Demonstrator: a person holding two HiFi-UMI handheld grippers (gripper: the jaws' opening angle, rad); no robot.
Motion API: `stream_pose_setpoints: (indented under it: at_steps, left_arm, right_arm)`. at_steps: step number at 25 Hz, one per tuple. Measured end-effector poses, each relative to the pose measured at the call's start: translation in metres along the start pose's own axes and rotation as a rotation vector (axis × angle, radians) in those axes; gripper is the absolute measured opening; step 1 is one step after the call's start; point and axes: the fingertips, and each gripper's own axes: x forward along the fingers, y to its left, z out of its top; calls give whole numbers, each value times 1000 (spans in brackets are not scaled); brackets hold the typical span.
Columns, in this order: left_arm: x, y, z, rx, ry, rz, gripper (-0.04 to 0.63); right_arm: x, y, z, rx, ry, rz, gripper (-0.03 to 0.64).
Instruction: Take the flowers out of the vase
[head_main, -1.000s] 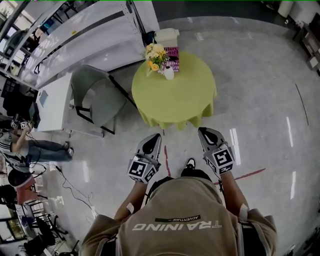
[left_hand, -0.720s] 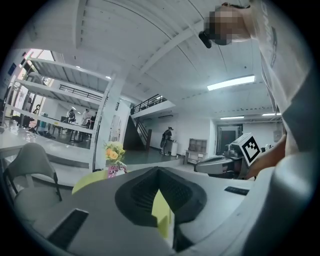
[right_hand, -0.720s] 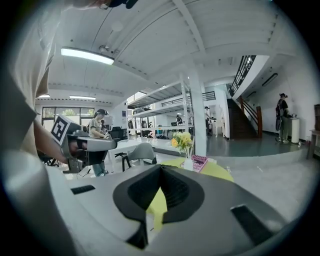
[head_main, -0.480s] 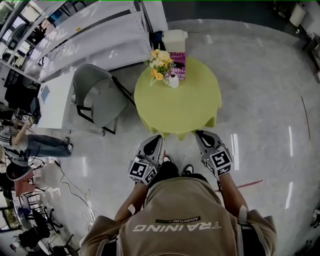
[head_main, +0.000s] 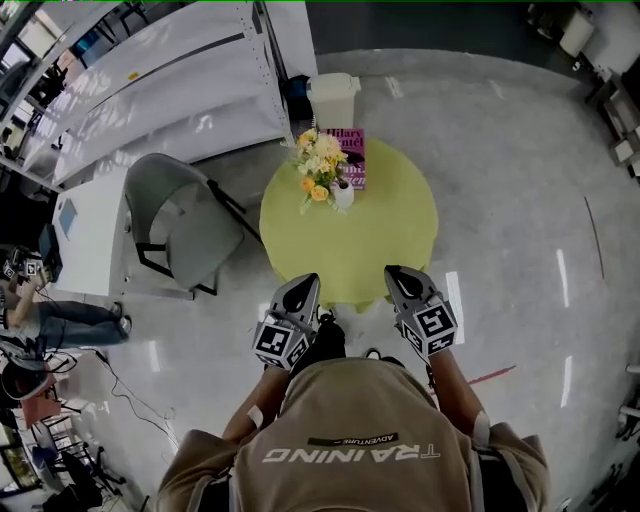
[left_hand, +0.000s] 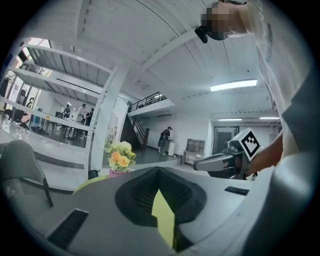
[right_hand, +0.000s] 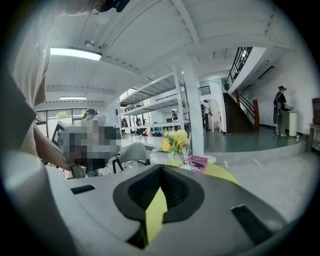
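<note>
Yellow flowers (head_main: 318, 165) sit in a white vase (head_main: 343, 194) at the far edge of the green table (head_main: 370, 250), probably light and crushable, so I'd pinch the stems low, with left gripper (head_main: 303, 284) and right gripper (head_main: 397, 273) both closed and empty by its near edge.

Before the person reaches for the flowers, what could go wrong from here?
1. The vase is small and the flowers lean to one side; pulling the stems may tip it unless one claw steadies it.
2. The left claw and right claw are both shut; they must open before they meet the stems.
3. The vase stands far across the table, next to the pink book, so the reach is long.
</note>
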Motion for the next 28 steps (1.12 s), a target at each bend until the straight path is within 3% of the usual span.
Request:
stream_pose_setpoints:
  at_steps: [7, 16, 22, 28]
  left_arm:
    - [41, 65, 20, 16, 13, -107, 2]
    - [90, 116, 39, 16, -2, -176, 2]
    - [105, 121, 52, 13, 5, -147, 2]
    - [116, 115, 46, -1, 29, -64, 2]
  right_arm:
    - [78, -12, 31, 8, 19, -67, 0]
    - [128, -40, 52, 6, 32, -152, 2]
    - [129, -56, 55, 15, 37, -151, 2]
    - [128, -78, 51, -4, 39, -83, 2]
